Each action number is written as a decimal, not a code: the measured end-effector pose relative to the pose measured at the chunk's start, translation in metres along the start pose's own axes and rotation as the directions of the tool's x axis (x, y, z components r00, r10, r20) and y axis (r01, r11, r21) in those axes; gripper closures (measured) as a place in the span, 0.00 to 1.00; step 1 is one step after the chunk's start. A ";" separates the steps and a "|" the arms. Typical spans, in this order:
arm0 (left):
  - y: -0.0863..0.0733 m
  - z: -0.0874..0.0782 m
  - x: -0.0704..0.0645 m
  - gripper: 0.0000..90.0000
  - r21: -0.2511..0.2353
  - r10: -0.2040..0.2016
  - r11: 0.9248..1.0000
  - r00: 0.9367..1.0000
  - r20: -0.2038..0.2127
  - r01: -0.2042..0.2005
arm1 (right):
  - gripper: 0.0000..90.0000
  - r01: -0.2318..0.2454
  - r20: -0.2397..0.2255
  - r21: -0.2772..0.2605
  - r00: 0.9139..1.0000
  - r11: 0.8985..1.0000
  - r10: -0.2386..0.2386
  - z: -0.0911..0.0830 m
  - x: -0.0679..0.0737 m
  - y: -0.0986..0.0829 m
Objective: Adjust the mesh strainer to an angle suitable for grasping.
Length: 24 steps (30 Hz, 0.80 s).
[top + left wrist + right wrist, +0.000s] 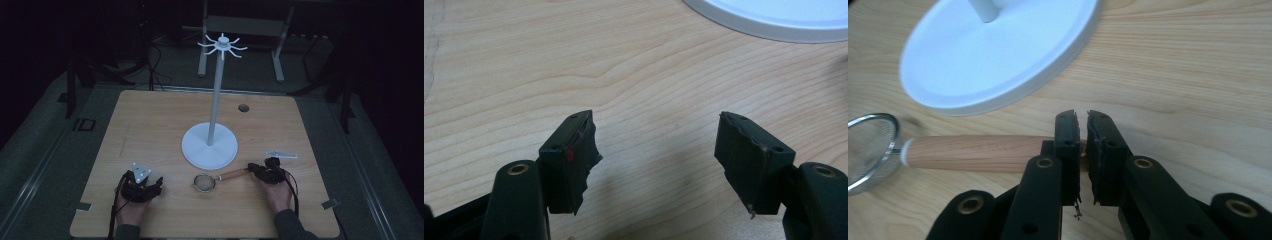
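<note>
Strainer (203, 182) lies flat on the tabletop (150, 130), just in front of the white stand's base (209, 146), mesh bowl toward the left, wooden handle (233, 174) pointing right.

Right gripper (256, 170) is on the far end of that handle. In the right gripper view the jaws are pinched nearly together across the handle tip (978, 153), only a thin slit between the pads, so I read it as a firm grasp (the contact patch itself is hidden behind the pads). Strainer bowl rim (870, 150) still sits low against the wood, so no lift yet as far as I can tell.

Left gripper (150, 187) rests near the front left of the tabletop, well apart from the strainer. Jaws spread wide with nothing between them; bare wood grain shows in the gap, with the edge of the stand base (769, 22) at the top of its view.

Status, my read: grasp done, everything else pending. Likely goal is hanging the strainer on one of the hooks (222, 46) at the top of the stand's pole (215, 100). Left to do: lift, raise to hook height, catch a hook, release.

Small grey part (281, 154) lies right of the base, untouched.
</note>
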<state>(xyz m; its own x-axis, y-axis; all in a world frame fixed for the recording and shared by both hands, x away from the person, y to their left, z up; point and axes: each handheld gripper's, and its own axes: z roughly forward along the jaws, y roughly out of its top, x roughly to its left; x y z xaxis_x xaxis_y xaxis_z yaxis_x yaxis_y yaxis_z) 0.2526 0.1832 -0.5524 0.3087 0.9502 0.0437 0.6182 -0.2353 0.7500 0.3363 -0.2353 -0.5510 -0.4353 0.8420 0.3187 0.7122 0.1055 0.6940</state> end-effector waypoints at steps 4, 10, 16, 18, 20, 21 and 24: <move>0.000 -0.001 -0.001 0.37 -0.009 0.006 1.000 1.000 0.001 -0.006 | 0.94 0.029 -0.008 0.007 1.000 1.000 -0.029 0.006 0.011 -0.003; 0.000 -0.001 0.000 0.37 -0.011 0.009 1.000 1.000 0.001 -0.009 | 0.94 0.055 -0.019 0.009 0.998 0.998 -0.055 0.011 0.026 -0.005; 0.001 -0.002 -0.001 0.37 -0.015 0.010 1.000 1.000 0.007 -0.010 | 0.93 0.096 -0.050 0.007 0.994 0.995 -0.096 0.019 0.045 -0.009; 0.001 -0.002 -0.001 0.37 -0.016 0.010 1.000 1.000 0.010 -0.010 | 0.93 0.108 -0.056 0.009 0.993 0.994 -0.107 0.021 0.051 -0.010; 0.001 -0.002 -0.001 0.37 -0.016 0.009 1.000 1.000 0.011 -0.009 | 0.93 0.119 -0.062 0.010 0.991 0.993 -0.119 0.023 0.056 -0.011; 0.001 -0.002 0.000 0.37 -0.016 0.009 1.000 1.000 0.011 -0.009 | 0.91 0.124 -0.063 0.010 0.990 0.992 -0.123 0.023 0.058 -0.011; 0.001 -0.003 0.000 0.38 -0.019 0.007 1.000 1.000 0.011 -0.007 | 0.87 0.143 -0.061 -0.001 0.988 0.990 -0.143 0.023 0.061 -0.011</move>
<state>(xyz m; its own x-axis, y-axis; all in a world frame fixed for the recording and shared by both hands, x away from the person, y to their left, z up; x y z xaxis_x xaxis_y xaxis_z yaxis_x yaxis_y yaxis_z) 0.2511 0.1835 -0.5497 0.3209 0.9462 0.0417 0.6024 -0.2379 0.7619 0.3149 -0.1734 -0.5536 -0.5654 0.7844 0.2550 0.6420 0.2244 0.7331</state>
